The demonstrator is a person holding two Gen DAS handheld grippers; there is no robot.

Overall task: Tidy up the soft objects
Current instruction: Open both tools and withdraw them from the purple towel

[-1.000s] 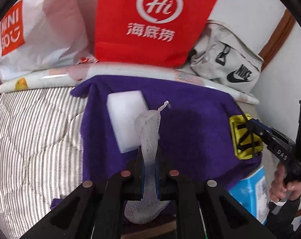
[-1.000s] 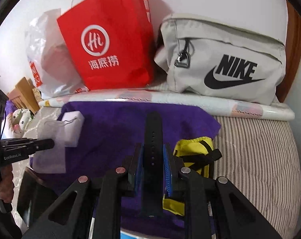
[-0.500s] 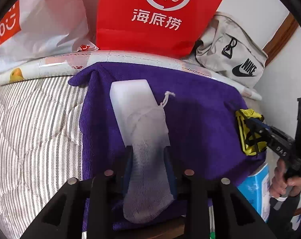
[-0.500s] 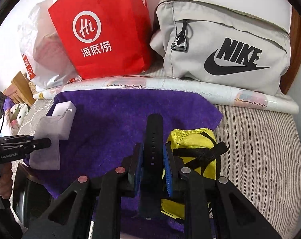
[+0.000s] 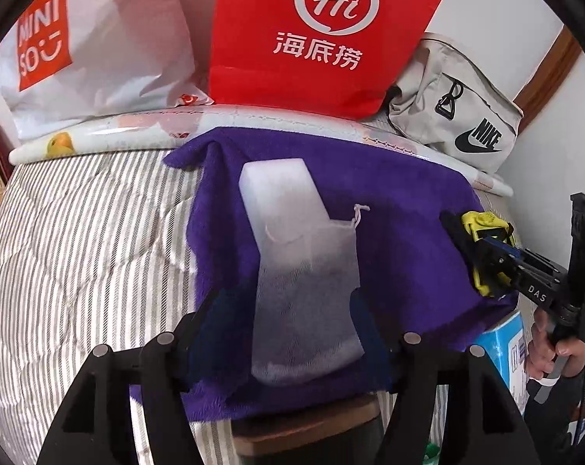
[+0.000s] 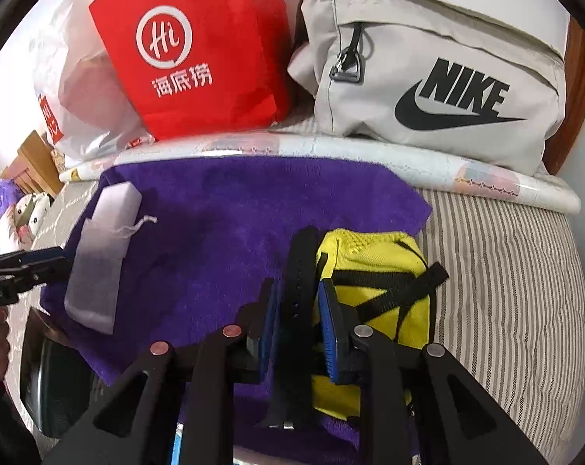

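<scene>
A white mesh drawstring bag [image 5: 308, 290] lies flat on the purple towel [image 5: 401, 224], overlapping the near end of a white foam block [image 5: 281, 193]. My left gripper [image 5: 286, 302] is opening; its jaws stand on either side of the mesh bag without pressing it. My right gripper [image 6: 294, 290] is shut on a black strap [image 6: 302, 271] that stands up between its blue pads. The strap is just left of a yellow pouch [image 6: 374, 271] with black webbing at the towel's right side. The right wrist view also shows the mesh bag [image 6: 98, 271] and the left gripper [image 6: 48, 261].
At the back stand a red paper bag [image 5: 323, 31], a white Miniso bag [image 5: 98, 38] and a grey Nike bag [image 6: 428, 77], behind a rolled printed mat [image 6: 331, 151]. The striped quilt [image 5: 79, 232] spreads around the towel. A blue box [image 5: 501, 341] sits low on the right.
My left gripper has opened and let go of the mesh bag, which now lies spread flat on the towel and the foam block. The right gripper still holds the strap by the yellow pouch.
</scene>
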